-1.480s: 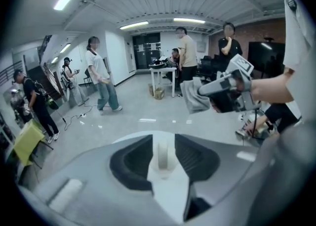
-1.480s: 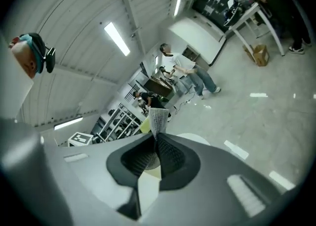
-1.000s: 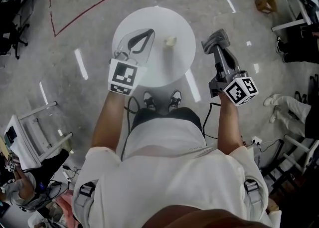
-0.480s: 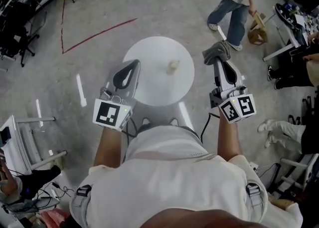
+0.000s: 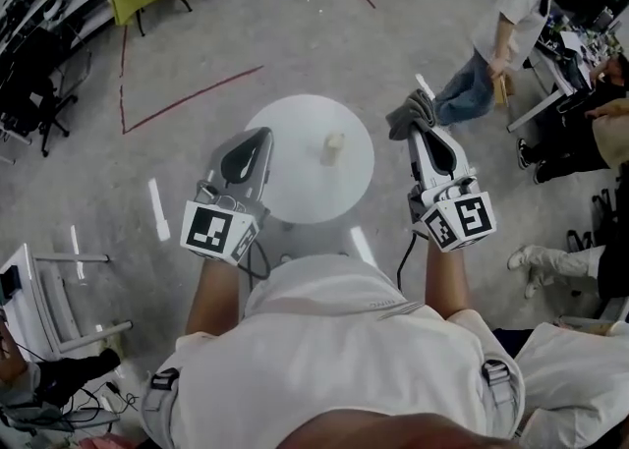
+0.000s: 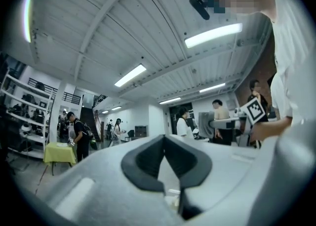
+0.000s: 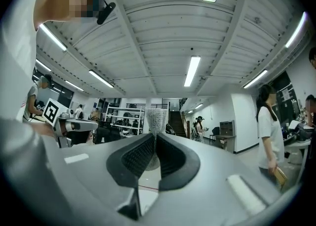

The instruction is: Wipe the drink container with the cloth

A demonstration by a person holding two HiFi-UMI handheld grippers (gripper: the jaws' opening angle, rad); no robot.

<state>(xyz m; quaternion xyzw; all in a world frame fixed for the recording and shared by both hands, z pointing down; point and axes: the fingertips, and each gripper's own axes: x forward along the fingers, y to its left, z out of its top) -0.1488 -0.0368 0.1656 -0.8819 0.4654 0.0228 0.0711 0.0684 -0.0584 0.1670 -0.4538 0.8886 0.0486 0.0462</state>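
Drink container point(image 5: 333, 148) stands apart, seemingly, left of right hand-held gripper point(image 5: 421, 127) clamping cloth point(image 5: 407, 111).

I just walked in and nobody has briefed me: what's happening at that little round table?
A person stands at the round table with a gripper in each hand. The right gripper is shut on a grey cloth, held beside the table's right edge. The left gripper is shut and empty. The drink container stands on the table, touched by neither.

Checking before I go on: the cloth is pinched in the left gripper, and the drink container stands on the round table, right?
No: the cloth is pinched in the right gripper, as the right gripper view shows. The drink container does stand on the round table.
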